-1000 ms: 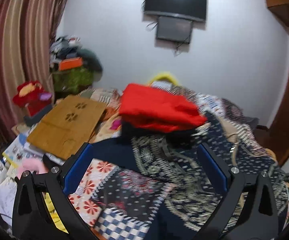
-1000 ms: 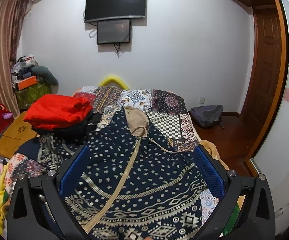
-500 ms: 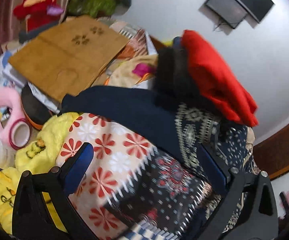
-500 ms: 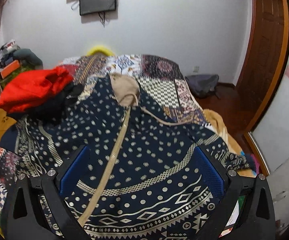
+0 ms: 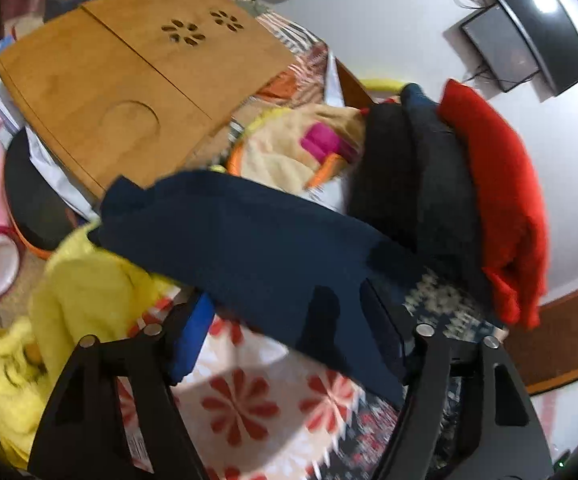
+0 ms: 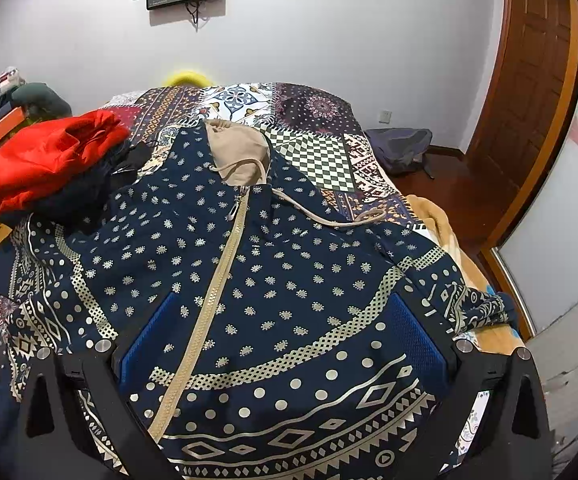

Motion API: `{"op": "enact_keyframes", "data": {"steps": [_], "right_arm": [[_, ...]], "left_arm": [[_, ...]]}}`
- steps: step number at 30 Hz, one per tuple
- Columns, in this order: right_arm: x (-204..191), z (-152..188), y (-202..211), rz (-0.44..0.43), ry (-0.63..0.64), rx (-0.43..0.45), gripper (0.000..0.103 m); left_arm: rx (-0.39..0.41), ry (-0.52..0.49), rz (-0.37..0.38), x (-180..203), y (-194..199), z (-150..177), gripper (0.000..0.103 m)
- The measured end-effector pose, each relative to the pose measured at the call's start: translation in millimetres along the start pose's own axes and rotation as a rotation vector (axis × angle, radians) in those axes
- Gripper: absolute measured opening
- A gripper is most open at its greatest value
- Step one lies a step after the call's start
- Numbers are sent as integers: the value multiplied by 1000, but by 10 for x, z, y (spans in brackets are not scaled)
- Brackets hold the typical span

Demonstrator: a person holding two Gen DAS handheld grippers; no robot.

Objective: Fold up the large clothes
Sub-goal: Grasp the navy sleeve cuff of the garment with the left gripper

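A large navy hooded jacket with a cream pattern, a beige zip and a tan hood lies spread flat on the bed. My right gripper is open just above its lower front. Its plain navy sleeve stretches out over the bed's left edge. My left gripper is open, its blue-padded fingers on either side of the sleeve's near part.
A stack of folded clothes topped by a red one sits on the left of the bed. Beside the bed lie a wooden lap tray, yellow cloth and clutter. A wooden door is at the right.
My left gripper has swung down and left onto the navy sleeve. My right gripper has dropped closer to the jacket's front.
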State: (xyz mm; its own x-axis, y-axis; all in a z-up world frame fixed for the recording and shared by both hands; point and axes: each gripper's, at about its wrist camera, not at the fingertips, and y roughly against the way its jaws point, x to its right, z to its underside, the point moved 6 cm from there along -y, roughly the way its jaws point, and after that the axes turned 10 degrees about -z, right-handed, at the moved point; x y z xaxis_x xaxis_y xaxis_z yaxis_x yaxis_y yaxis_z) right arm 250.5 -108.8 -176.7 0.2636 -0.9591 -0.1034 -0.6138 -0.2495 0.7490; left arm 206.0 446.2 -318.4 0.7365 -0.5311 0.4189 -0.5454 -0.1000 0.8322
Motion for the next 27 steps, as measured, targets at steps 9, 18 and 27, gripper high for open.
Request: {"op": "enact_keyframes", "data": {"steps": [9, 18, 27], "right_arm": [[11, -24, 161, 5, 5, 28, 102], [46, -71, 389, -2, 4, 69, 102], [0, -84, 519, -28, 51, 87, 102]], "left_arm": [[118, -104, -258, 0, -72, -165, 7], [353, -230, -166, 519, 1045, -228, 2], [521, -434, 53, 1624, 2121, 34, 2]]}}
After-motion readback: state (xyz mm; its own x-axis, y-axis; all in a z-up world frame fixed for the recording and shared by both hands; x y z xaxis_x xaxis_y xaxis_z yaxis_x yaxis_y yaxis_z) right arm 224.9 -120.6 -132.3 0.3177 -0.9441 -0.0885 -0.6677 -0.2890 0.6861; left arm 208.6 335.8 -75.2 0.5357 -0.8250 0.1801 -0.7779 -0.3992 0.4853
